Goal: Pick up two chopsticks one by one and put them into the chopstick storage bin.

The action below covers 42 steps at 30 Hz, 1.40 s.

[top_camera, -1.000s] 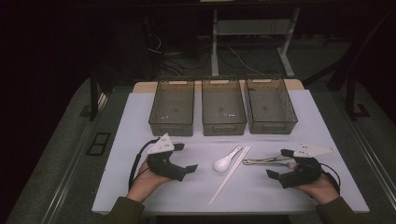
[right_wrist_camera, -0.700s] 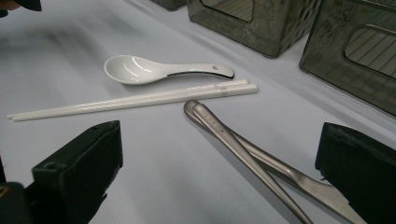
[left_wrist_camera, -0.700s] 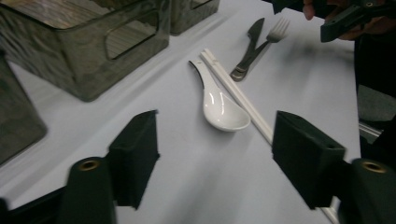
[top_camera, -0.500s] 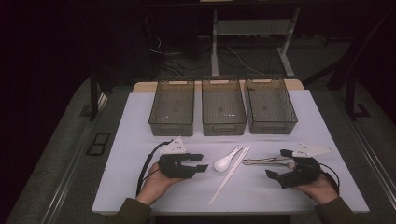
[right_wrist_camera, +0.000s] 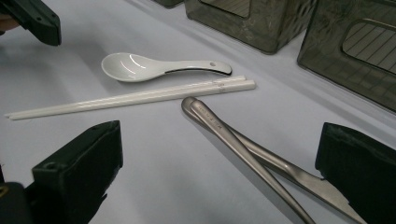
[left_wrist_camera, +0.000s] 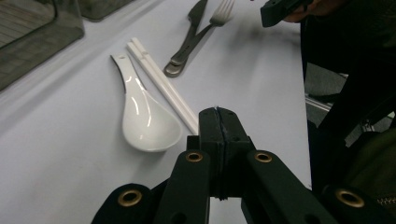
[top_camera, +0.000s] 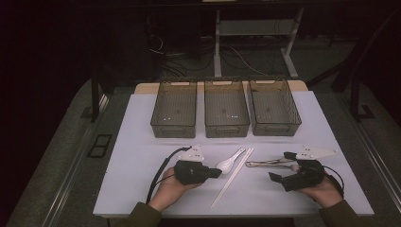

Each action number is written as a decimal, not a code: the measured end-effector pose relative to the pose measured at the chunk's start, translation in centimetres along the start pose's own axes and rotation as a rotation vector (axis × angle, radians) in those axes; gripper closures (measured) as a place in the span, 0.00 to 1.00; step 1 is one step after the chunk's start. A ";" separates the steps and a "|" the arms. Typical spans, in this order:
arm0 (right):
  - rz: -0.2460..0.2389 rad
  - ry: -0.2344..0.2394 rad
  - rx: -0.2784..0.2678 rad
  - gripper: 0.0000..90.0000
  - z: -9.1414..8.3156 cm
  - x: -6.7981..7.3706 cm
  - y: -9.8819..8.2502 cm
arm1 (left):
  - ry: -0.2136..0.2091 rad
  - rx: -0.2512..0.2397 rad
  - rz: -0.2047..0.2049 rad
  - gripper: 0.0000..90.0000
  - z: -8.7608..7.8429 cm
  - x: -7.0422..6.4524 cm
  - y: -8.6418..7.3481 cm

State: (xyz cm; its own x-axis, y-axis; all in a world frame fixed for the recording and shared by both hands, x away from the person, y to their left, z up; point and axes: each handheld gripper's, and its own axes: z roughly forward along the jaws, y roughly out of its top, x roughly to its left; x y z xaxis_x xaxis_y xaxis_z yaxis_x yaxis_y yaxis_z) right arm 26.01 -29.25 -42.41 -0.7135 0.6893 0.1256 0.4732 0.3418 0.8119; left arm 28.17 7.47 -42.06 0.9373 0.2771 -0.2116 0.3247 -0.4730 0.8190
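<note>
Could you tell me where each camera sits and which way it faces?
High view: above the person's side, looking forward and down on the table, bins, both hands.
Left gripper view: on the left gripper, fingers shut, facing the spoon.
Right gripper view: on the right gripper, fingers open, over the fork.
Shared: spoon, chopsticks.

You had the spoon (top_camera: 229,163) lying left of the chopsticks (top_camera: 232,177), the fork (top_camera: 269,163) right of them, apparently crossing a knife, three bins (top_camera: 226,113) behind.
</note>
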 end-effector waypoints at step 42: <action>0.007 -0.008 0.006 0.01 0.0 0.0 0.0 | 0.000 0.169 0.056 0.99 4.4 -1.1 -0.8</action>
State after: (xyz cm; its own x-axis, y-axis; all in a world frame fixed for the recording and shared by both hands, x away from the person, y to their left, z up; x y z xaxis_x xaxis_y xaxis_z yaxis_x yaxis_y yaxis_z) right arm 25.99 -29.27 -42.40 -0.7055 0.6972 0.1268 0.4818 0.3407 0.8074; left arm 27.45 3.89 -44.86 0.9544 0.2462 -0.1686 0.2890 -0.6212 0.7285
